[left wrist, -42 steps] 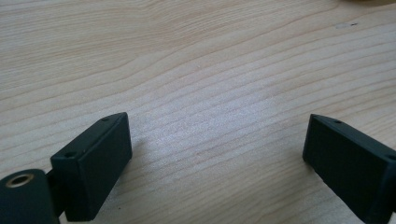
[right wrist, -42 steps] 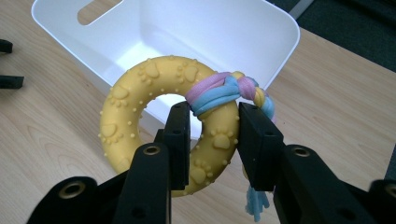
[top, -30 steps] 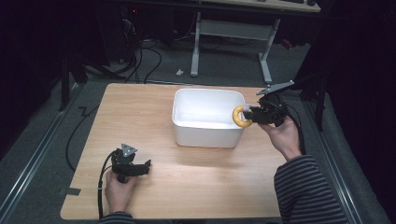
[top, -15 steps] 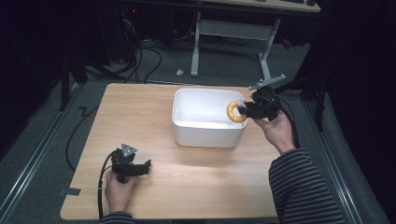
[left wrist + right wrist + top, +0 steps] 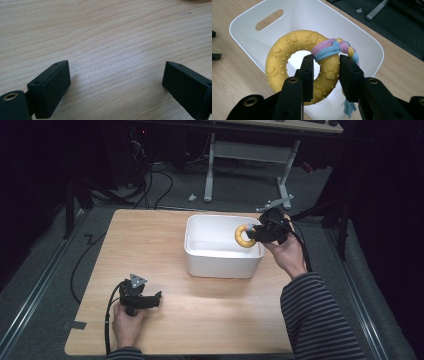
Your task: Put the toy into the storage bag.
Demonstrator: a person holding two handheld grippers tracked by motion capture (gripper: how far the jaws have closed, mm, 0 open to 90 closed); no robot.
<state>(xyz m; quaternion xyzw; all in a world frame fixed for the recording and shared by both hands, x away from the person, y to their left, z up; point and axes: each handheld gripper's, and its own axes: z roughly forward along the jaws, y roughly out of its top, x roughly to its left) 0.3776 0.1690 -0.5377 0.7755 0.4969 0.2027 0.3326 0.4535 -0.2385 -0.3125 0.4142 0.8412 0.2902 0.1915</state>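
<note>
While my right hand-held gripper [image 5: 326, 72] clamps a yellow rubber paw-print ring toy [image 5: 298, 62] above the white plastic bin [image 5: 220, 257], nothing else touches it. My left hand-held gripper [image 5: 116, 86] rests wide apart on the light wooden table [image 5: 112, 37].

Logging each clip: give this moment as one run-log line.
right gripper: shut on yellow ring toy, above white bin | left gripper: open, on table
</note>
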